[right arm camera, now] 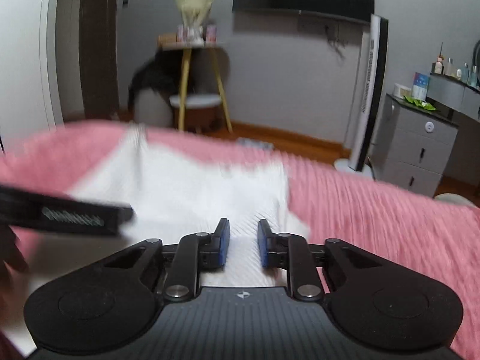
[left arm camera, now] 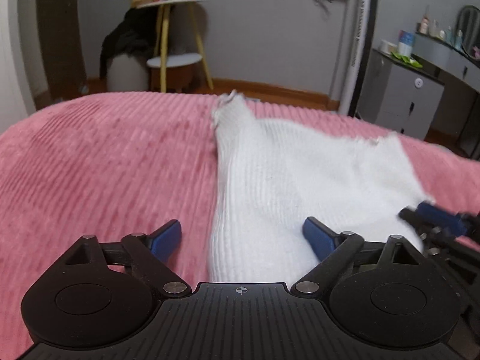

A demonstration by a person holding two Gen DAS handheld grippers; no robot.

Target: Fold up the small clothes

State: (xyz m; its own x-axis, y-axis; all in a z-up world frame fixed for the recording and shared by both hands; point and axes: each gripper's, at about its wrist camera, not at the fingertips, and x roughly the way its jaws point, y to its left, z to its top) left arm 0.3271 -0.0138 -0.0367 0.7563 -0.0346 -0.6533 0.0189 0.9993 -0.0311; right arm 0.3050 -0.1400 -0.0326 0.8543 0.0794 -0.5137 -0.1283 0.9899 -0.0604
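A bed under a pink ribbed blanket fills the near half of this bedroom, and the folding on it looks barely begun. Nearest, the left gripper hangs low over the blanket with its fingers spread wide and holding nothing; the left edge of the white knit garment lies between them, untouched. Just to its right, the right gripper has its fingers drawn close with a narrow gap, ribbed white cloth showing in that gap; I cannot tell whether the pads actually pinch it. The garment lies spread roughly flat near the middle of the bed, one narrow part reaching toward the far edge and a corner pointing right, with no clean fold that I can make out. So I would judge every fold still to come. Beyond the bed stand a yellow-legged side table and a grey drawer unit against the wall.
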